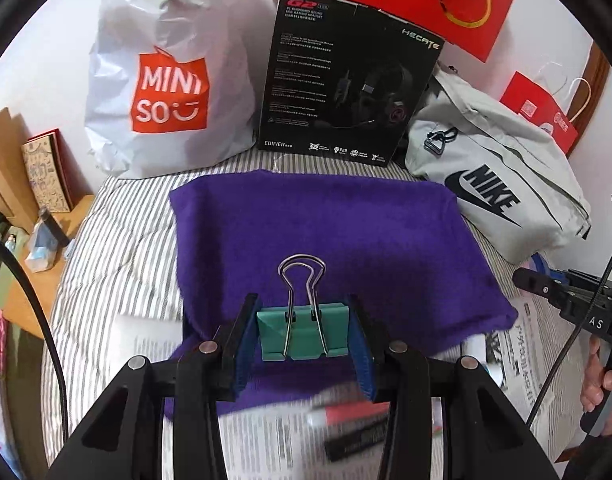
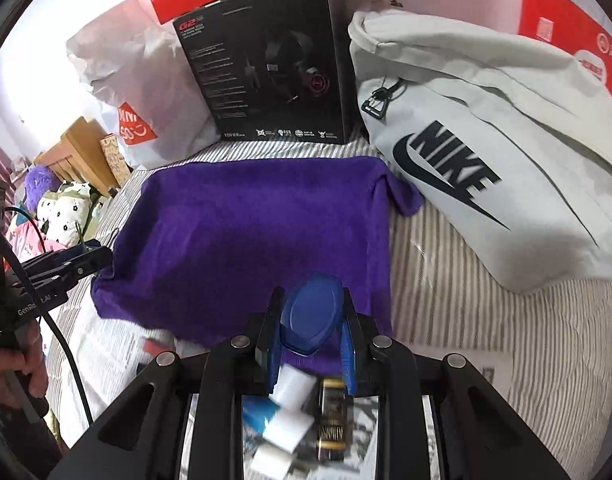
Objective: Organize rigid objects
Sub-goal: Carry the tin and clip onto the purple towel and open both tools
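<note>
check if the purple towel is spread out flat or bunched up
Spread out flat. The purple towel lies open across the striped bedding, with only its far right corner slightly rumpled.

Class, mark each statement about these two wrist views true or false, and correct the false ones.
1. The left tongs hold a teal binder clip. True.
2. The right tongs are empty. False: they grip a blue oval object.
3. The purple cloth lies on striped bedding. True.
4. The black headset box lies flat on the cloth. False: it stands upright behind it.
5. The grey Nike bag lies right of the cloth. True.
</note>
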`<state>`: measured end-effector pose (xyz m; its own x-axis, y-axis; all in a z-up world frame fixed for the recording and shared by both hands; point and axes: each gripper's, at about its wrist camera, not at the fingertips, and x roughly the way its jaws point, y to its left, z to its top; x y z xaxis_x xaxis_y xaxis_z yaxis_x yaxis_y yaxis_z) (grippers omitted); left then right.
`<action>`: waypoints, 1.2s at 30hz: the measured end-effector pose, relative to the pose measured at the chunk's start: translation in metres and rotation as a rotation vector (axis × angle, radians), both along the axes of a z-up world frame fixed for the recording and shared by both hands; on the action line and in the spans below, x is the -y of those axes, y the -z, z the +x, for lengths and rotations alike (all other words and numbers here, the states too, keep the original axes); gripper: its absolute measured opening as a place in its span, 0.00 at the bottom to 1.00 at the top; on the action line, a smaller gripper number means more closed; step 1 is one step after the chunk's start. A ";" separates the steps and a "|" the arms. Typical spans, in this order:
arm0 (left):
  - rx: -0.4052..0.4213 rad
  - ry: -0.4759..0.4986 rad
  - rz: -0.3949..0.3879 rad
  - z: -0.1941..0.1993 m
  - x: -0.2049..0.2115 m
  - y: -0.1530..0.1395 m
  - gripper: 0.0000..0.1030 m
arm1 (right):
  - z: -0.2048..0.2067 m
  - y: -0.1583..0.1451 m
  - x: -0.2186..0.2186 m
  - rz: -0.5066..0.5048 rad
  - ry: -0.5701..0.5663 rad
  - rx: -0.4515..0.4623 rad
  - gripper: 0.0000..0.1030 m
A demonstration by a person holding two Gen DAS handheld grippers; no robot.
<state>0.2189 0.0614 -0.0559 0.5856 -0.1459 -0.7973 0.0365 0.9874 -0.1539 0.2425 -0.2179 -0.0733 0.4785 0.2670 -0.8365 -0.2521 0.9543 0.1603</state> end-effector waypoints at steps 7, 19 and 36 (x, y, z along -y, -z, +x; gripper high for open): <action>0.000 0.023 -0.006 0.037 0.009 0.015 0.39 | 0.050 0.025 -0.019 -0.016 -0.006 -0.039 0.24; -0.076 0.014 -0.023 0.109 0.008 0.059 0.39 | 0.117 0.069 -0.052 -0.082 -0.013 -0.075 0.24; -0.127 0.039 0.056 0.124 0.015 0.071 0.49 | 0.116 0.081 -0.065 -0.104 -0.067 -0.111 0.51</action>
<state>0.3426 0.0465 -0.1274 0.4744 -0.1195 -0.8722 0.0589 0.9928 -0.1041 0.3586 -0.1531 -0.1543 0.3657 0.2042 -0.9080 -0.3020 0.9489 0.0917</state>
